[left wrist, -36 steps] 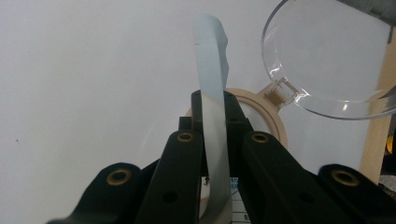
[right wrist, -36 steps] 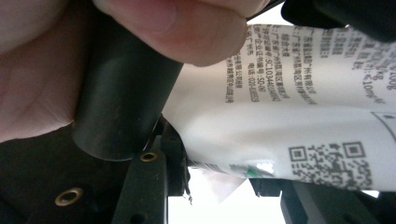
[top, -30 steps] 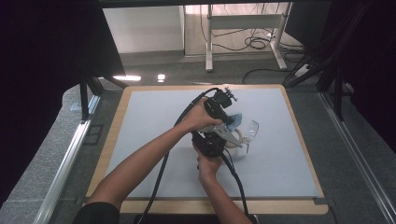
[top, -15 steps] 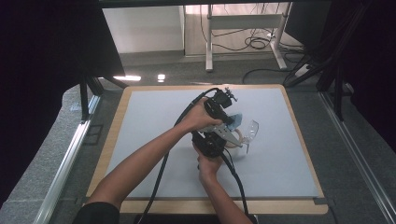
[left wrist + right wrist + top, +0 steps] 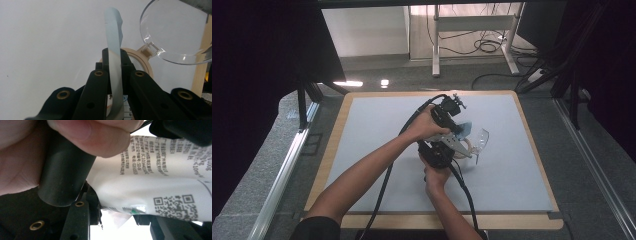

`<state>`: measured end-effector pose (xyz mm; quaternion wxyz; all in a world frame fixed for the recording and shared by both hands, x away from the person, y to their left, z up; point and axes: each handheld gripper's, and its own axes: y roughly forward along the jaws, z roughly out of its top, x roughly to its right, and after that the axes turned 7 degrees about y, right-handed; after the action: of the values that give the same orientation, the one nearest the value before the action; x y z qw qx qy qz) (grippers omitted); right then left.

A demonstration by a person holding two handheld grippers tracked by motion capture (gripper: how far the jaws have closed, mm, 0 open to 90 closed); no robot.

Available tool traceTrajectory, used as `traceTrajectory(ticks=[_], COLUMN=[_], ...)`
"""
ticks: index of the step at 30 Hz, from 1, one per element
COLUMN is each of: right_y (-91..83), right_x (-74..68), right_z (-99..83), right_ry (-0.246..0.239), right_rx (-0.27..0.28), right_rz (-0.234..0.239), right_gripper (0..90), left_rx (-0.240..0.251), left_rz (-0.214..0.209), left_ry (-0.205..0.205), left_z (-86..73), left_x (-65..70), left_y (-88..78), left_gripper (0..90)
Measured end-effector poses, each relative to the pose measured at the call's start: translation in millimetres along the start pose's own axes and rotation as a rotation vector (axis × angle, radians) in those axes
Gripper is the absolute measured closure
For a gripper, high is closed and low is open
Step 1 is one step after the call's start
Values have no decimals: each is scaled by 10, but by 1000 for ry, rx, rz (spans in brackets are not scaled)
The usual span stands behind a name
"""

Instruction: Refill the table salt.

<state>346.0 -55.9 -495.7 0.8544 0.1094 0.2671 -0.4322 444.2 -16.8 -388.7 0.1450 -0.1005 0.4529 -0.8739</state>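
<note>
Over the middle of the grey-topped bench (image 5: pixel 377 150), you hold both grippers close together, just left of a clear lens (image 5: pixel 175 30) that lies on the mat. Your left gripper (image 5: pixel 113 72) has its jaws clenched on a flat pale-blue strip (image 5: pixel 114 32) (the crimped end of a tube, by its look), which rises between the black jaws toward the lens and its tan ring (image 5: pixel 146 63). Your right gripper (image 5: pixel 117 220), just nearer you than the lens, grasps a white squeeze tube (image 5: pixel 160 187) printed with small text and a square code; your left hand (image 5: pixel 82 135) crowds in close above that tube.
</note>
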Motion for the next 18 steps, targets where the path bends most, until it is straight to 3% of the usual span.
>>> traceTrajectory(ticks=[18], right_y=[19], right_x=[-26], right_z=[0], right_ry=[29], right_rx=[12], right_rz=[3], right_gripper=[640], left_rx=[-6], left_rz=[0], left_ry=[5], left_z=[1], left_x=[-6], left_y=[-19], left_gripper=[874])
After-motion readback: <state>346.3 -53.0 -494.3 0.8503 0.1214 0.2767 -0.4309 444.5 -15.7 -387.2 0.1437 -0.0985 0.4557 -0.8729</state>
